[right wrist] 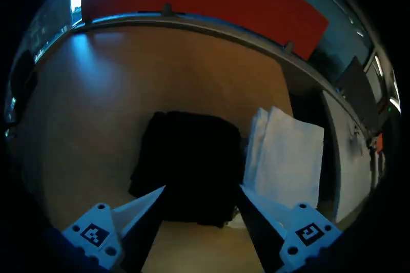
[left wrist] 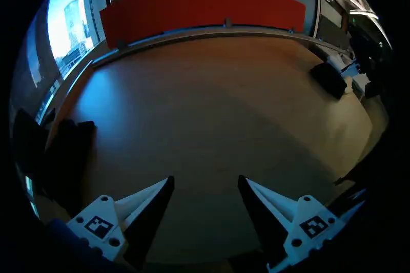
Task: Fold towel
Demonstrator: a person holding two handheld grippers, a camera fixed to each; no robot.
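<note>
**L gripper** (left wrist: 205, 178) is shown held over the wooden table (left wrist: 205, 109), pitched fwd and down, w/ both fingers level side by side and the jaws spread wide. Bare tabletop is seen in the gap, i.e. the gripper is released. A red panel (left wrist: 205, 9) is seen along the table's far edge and a window (left wrist: 69, 22) at upper left. A dark object (left wrist: 328, 79) is seen near the table's far right edge; its nature cannot be told. **R gripper** (right wrist: 202, 187) is likewise tilted down toward the table, jaws parted. It is poised at the near edge of a dark towel (right wrist: 189, 160), which is laid flat approx. mid-table and is framed between the two fingers. Whether the tips touch the cloth cannot be told, and neither finger is seen pressing on it. A white towel (right wrist: 289, 163), folded w/ layered edges visible along its left side, is placed just beside the dark one, on its right in the right gripper view and close to the table's right edge. The red panel is seen again beyond both towels.
</note>
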